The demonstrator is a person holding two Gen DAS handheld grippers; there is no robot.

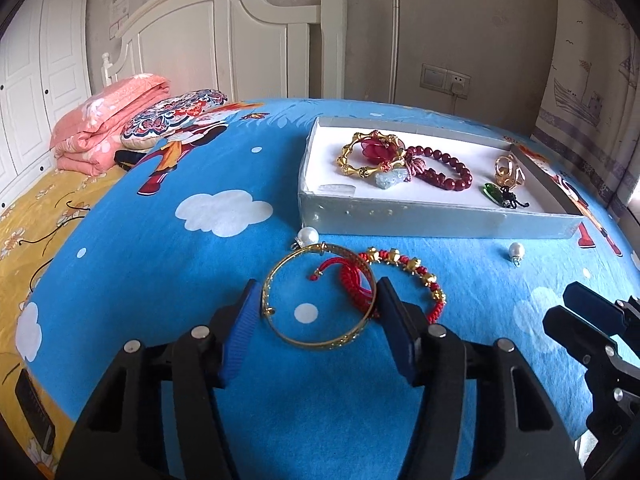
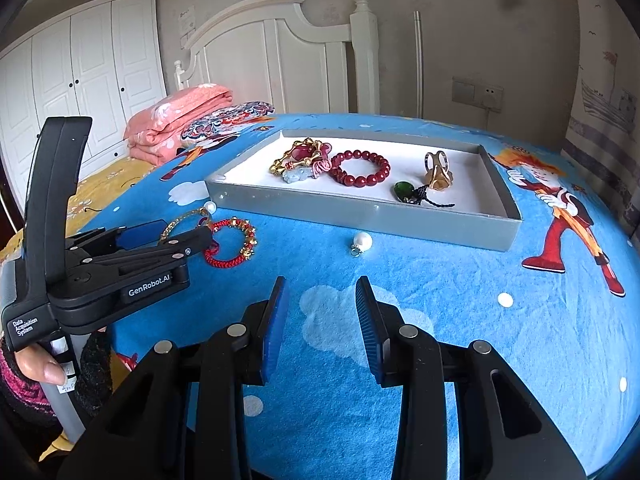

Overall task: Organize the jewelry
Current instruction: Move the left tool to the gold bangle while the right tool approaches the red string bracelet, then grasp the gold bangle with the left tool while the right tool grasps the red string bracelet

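Observation:
A thin gold bangle [image 1: 320, 297] lies on the blue bedsheet between the open fingers of my left gripper [image 1: 316, 300], which stand on either side of it. A red cord bracelet with gold beads [image 1: 404, 280] overlaps the bangle's right side; it also shows in the right wrist view [image 2: 232, 245]. Two pearl pendants [image 1: 307, 237] [image 1: 516, 251] lie loose near the grey box [image 1: 440, 218]. The box holds a gold bamboo bangle [image 1: 370, 154], a dark red bead bracelet [image 1: 444, 168], gold rings [image 1: 507, 169] and a green pendant [image 1: 493, 193]. My right gripper [image 2: 322, 304] is open and empty over the sheet.
A folded pink quilt [image 1: 106, 134] and a patterned pillow [image 1: 172, 116] lie at the far left of the bed. A white headboard [image 1: 240, 40] and wardrobe [image 1: 36, 80] stand behind. The left gripper's body [image 2: 100, 264] fills the left of the right wrist view.

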